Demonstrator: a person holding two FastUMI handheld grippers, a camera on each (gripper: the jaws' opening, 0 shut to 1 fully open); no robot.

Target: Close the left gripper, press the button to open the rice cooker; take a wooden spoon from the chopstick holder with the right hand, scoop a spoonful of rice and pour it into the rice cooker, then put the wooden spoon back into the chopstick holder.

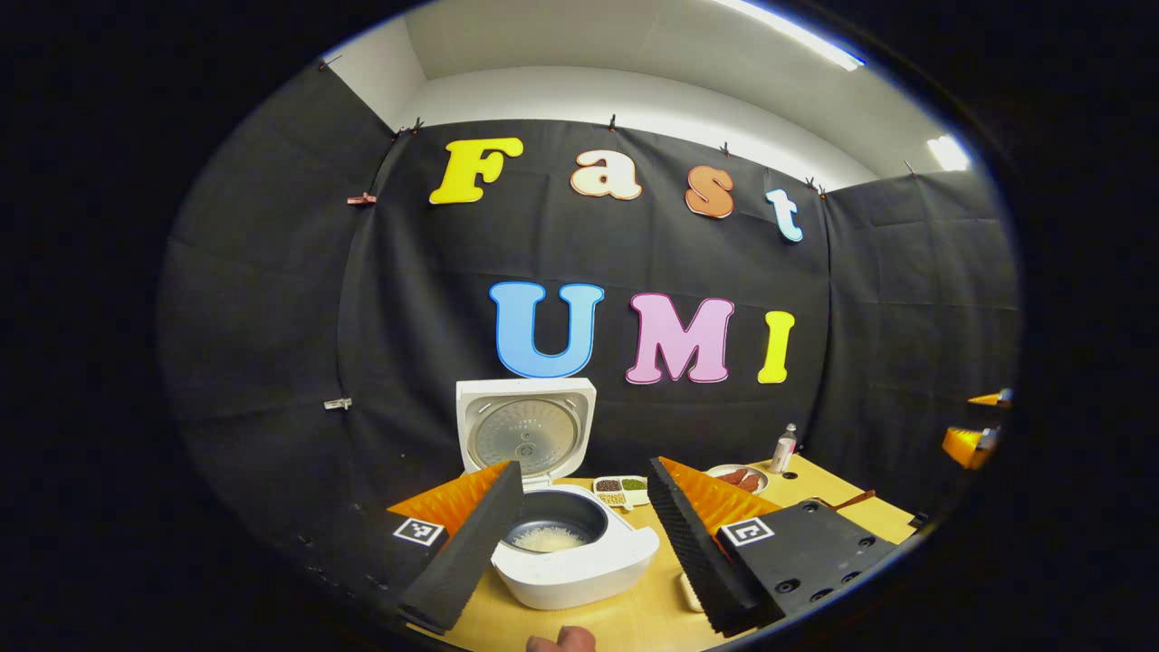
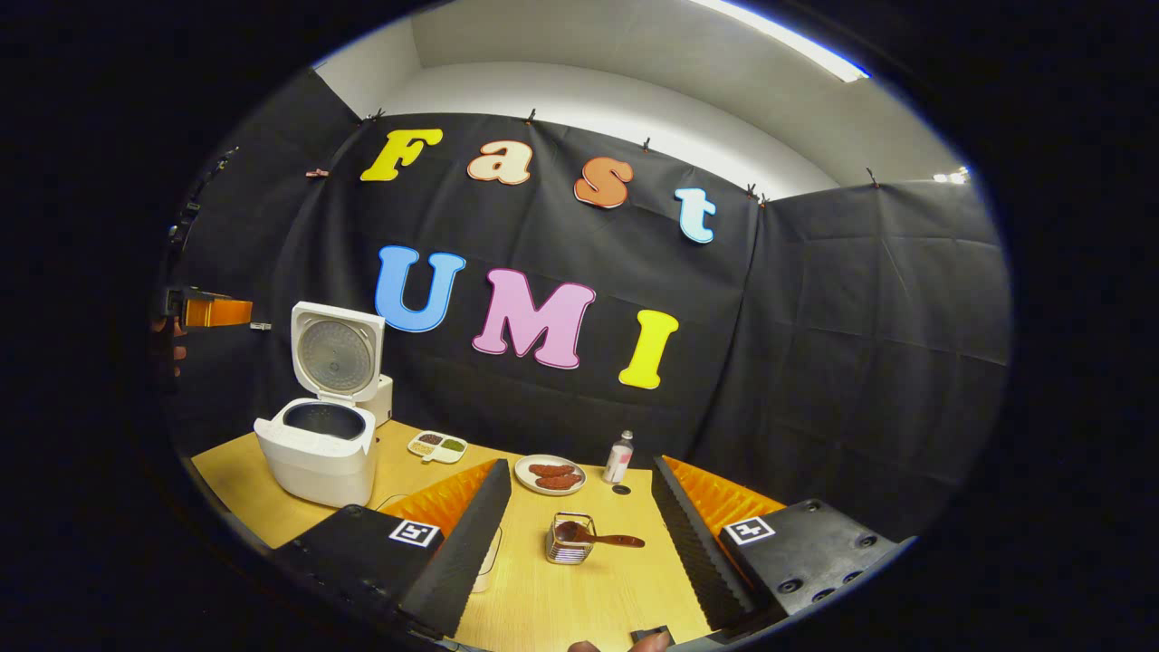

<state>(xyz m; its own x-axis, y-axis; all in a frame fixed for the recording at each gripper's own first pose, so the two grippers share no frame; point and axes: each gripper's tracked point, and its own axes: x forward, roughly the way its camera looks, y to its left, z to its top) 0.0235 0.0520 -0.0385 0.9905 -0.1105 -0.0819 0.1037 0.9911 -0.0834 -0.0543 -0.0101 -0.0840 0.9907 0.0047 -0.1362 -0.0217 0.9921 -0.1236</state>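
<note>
Right gripper view looks down between the spread fingers of the right tool (image 2: 579, 534), released and grasping nothing. Straight ahead of it, near the front edge of the counter (image 2: 244, 493), stands the chopstick holder (image 2: 569, 541) with the wooden spoon (image 2: 599, 538) lying across its rim, bowl over the holder and handle pointing toward the counter's right edge, close to level. The spoon appears already returned; any further grasp would come from the right tool, which is much the nearer, meeting a long axis that runs crosswise to its line of approach.

The rice cooker (image 2: 317, 448) sits toward the counter's back-left corner, lid (image 2: 337, 351) standing upright. In the left gripper view the cooker (image 1: 575, 552) lies just beyond the left tool (image 1: 584, 530), which is likewise released and empty, with white rice (image 1: 546, 540) visible in the inner pot. The button press and the pour therefore look done. The left tool also appears at the far left edge of the right gripper view (image 2: 208, 312), well apart from the holder.
</note>
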